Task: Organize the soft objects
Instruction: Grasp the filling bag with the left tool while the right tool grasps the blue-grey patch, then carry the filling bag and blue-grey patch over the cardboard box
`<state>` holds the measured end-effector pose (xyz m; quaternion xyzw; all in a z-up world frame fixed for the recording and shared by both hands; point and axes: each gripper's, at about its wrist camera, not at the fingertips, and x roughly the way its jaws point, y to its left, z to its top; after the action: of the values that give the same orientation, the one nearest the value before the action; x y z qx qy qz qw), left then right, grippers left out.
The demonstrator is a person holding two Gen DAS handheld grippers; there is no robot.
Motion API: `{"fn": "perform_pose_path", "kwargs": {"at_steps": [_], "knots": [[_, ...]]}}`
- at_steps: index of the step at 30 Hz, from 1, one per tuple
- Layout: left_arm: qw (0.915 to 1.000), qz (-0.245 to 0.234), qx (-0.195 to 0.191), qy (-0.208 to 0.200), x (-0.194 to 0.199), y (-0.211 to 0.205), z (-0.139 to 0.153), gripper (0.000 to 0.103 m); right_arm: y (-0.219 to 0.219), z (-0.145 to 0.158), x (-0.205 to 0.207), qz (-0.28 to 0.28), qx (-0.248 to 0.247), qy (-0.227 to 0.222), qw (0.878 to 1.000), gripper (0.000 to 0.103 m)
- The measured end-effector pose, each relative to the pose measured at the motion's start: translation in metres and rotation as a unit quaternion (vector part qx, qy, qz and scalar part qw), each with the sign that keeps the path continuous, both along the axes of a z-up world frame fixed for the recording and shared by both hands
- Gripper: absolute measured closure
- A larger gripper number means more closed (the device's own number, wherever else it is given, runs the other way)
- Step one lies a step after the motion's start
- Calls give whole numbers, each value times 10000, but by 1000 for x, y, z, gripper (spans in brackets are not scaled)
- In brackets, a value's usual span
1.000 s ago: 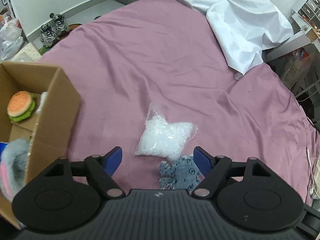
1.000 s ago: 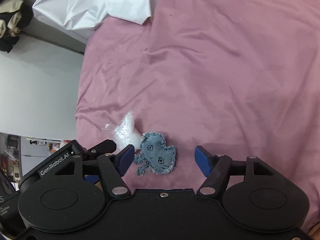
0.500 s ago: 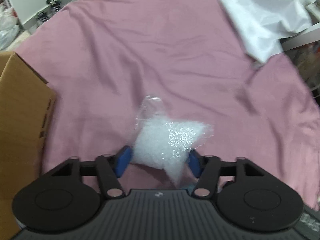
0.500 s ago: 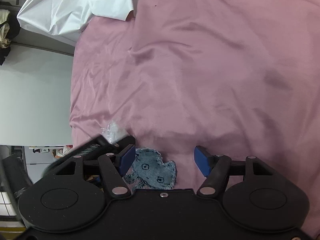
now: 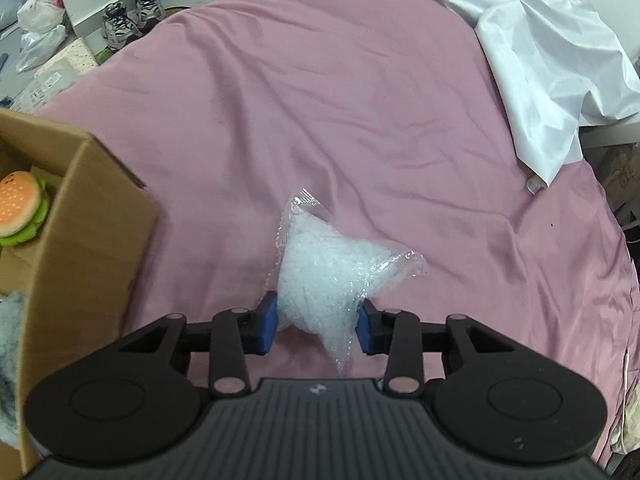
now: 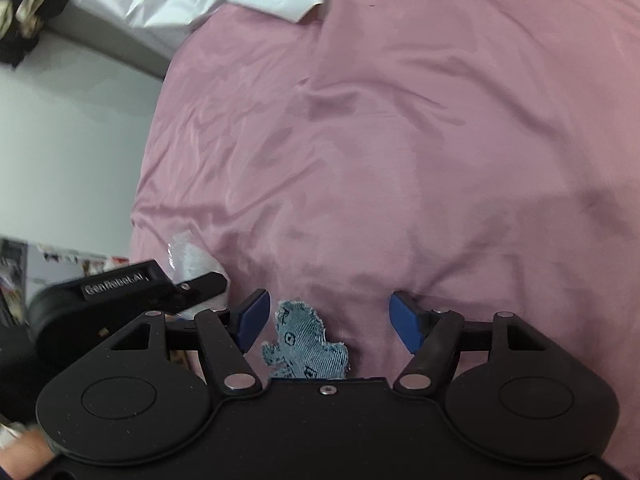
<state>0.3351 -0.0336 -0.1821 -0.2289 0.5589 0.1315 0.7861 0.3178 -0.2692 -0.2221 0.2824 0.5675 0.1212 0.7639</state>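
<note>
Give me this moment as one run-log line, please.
left gripper: closing on clear bag | right gripper: open over denim toy | box: left

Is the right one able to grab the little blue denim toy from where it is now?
Probably yes. The denim toy lies flat on the pink bedsheet between the open right tongs, with nothing covering it. The left tongs, closing on the plastic bag, stay off to the side.

Pink bedsheet (image 5: 360,120) across most of both views, creased. Crumpled white sheet (image 5: 552,52) at upper right of left view, upper left of right view. Pale wall (image 6: 68,152) at left of right view. Sneakers (image 5: 128,16) and plastic bags (image 5: 38,20) on floor, upper left of left view.
</note>
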Motion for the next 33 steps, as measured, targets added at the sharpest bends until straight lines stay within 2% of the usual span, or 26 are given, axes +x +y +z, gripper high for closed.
{"fn": "perform_pose_path", "kwargs": {"at_steps": [7, 9, 10, 11, 13, 33], "knots": [[10000, -25, -29, -62, -14, 6, 13, 65, 22, 6, -8, 662, -216, -75, 9975, 36], [10000, -27, -38, -80, -16, 5, 17, 65, 33, 7, -13, 909, -482, -177, 9945, 42], [9999, -28, -46, -86, -19, 6, 20, 65, 37, 8, -14, 1018, -568, -223, 9929, 59], [9999, -34, -49, -98, -22, 6, 23, 65, 39, 7, -15, 1090, -574, -192, 9922, 83], [9999, -52, -22, -124, -28, 7, 28, 65, 39, 3, -16, 1078, -458, -31, 9931, 84], [9986, -194, 58, -497, -87, 17, 76, 65, 26, 55, -50, 583, -584, -705, 9941, 85]]}}
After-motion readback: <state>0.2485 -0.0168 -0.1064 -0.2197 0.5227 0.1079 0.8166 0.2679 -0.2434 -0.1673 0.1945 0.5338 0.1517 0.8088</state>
